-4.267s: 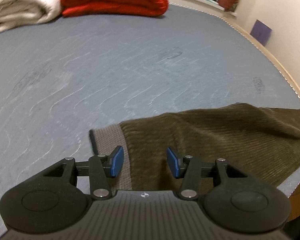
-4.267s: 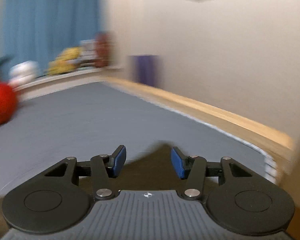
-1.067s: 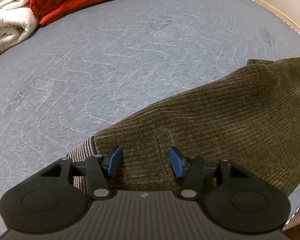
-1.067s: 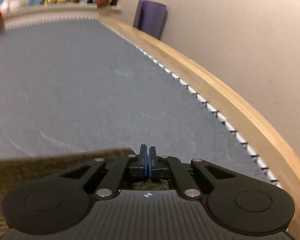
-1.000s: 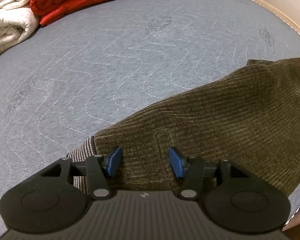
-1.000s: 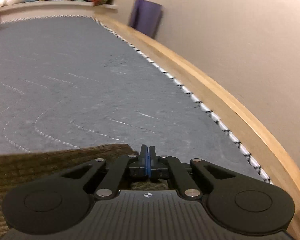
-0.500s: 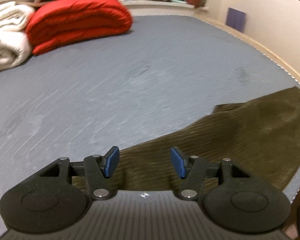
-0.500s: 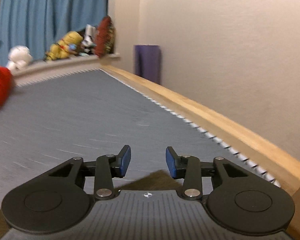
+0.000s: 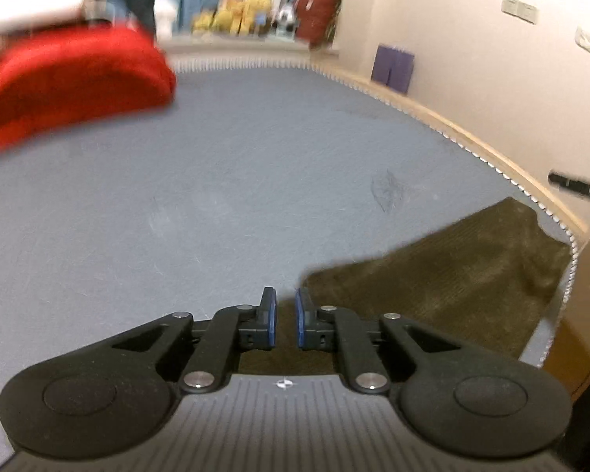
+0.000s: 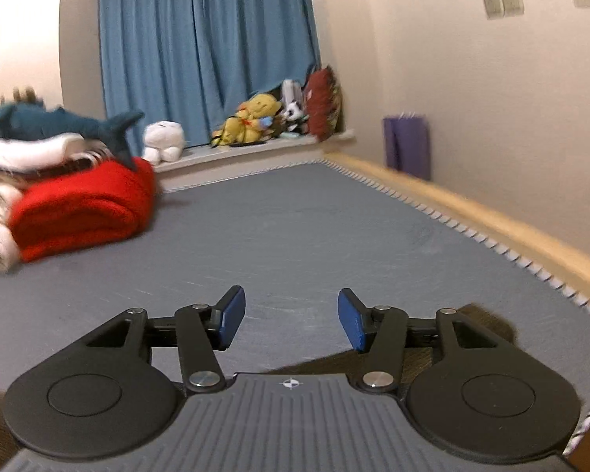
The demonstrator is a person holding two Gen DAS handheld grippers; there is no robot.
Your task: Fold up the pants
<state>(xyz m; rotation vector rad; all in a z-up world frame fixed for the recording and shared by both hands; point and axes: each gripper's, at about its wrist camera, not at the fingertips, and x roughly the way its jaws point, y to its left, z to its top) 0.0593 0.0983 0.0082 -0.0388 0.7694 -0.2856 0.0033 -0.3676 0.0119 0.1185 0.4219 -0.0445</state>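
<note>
The olive-brown corduroy pants (image 9: 452, 275) lie flat on the grey mattress (image 9: 255, 196) near its right edge. My left gripper (image 9: 285, 314) hovers above their left edge. Its jaws are closing, only a narrow gap is left, and nothing is between the blue pads (image 9: 269, 314). In the right wrist view my right gripper (image 10: 291, 322) is raised above the mattress (image 10: 295, 236). Its jaws are opening and hold nothing. Only dark strips of the pants (image 10: 487, 326) show below and beside it.
A folded red blanket (image 10: 82, 208) with white bedding and a blue shark plush (image 10: 59, 126) lies at the far left. Plush toys (image 10: 255, 118) sit on the sill under a blue curtain. A wooden bed rail (image 9: 491, 153) and a purple bag (image 10: 407, 145) run along the right wall.
The right gripper, shut on the pants' edge a second ago, has let go, opened and lifted away. The left gripper rose off the cloth and its wide jaws came almost together.
</note>
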